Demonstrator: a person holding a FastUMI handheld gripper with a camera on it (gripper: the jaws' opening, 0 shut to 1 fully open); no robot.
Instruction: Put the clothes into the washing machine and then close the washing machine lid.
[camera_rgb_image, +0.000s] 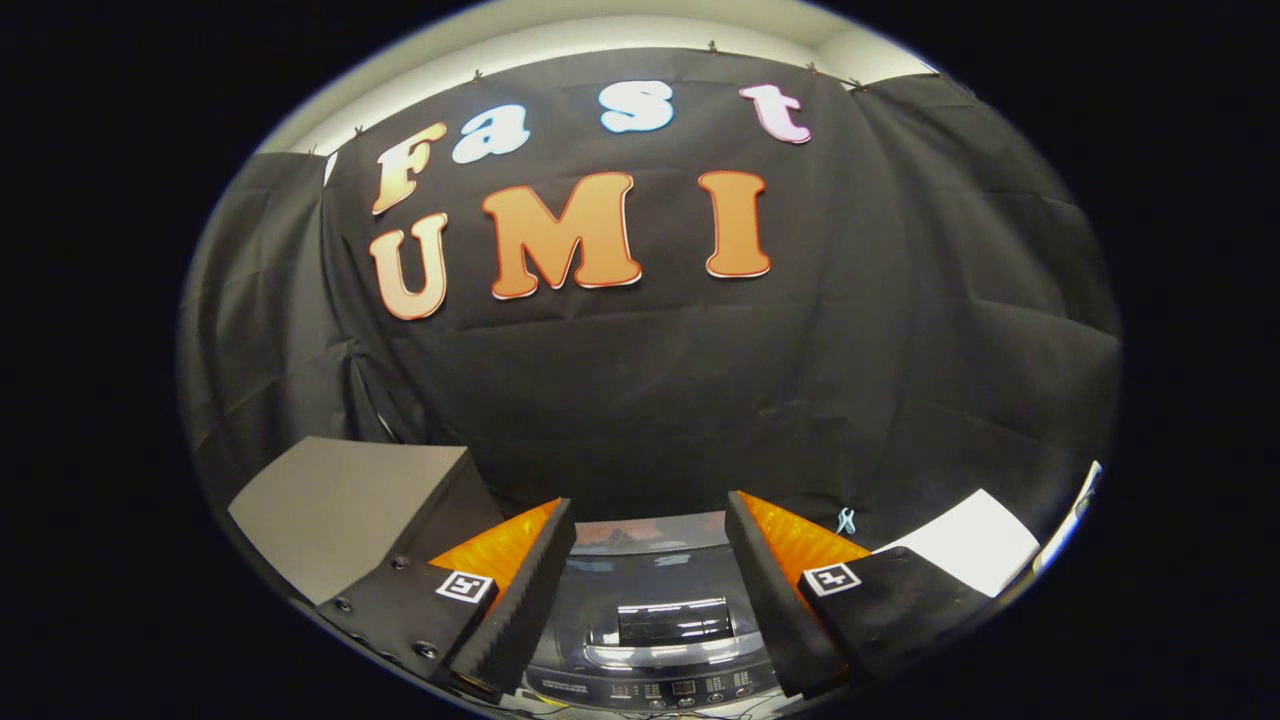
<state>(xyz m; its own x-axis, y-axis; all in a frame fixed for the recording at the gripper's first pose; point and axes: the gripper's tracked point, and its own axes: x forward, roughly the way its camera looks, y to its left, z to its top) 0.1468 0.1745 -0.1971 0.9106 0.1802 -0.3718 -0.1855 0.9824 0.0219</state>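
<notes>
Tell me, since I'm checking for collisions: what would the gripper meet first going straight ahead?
Probably the black cloth wall; the open gripper points above the grey washing machine's glossy closed lid, which lies below between its fingers. Depth is unclear.

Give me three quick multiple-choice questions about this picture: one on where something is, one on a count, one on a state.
1. Where is the washing machine?
A. Between and just beyond the tool's fingers
B. Hanging on the wall
C. On the grey box

2. How many fingers does the tool have?
A. One
B. Two
C. Four

3. How do the tool's fingers stand?
A. Pressed together
C. Clamped on a shirt
B. Apart, holding nothing

Answers: 1 A, the machine's glossy lid and control panel show in the gap between the fingers. 2 B, one finger shows on each side. 3 B, a wide bare gap separates them.
</notes>
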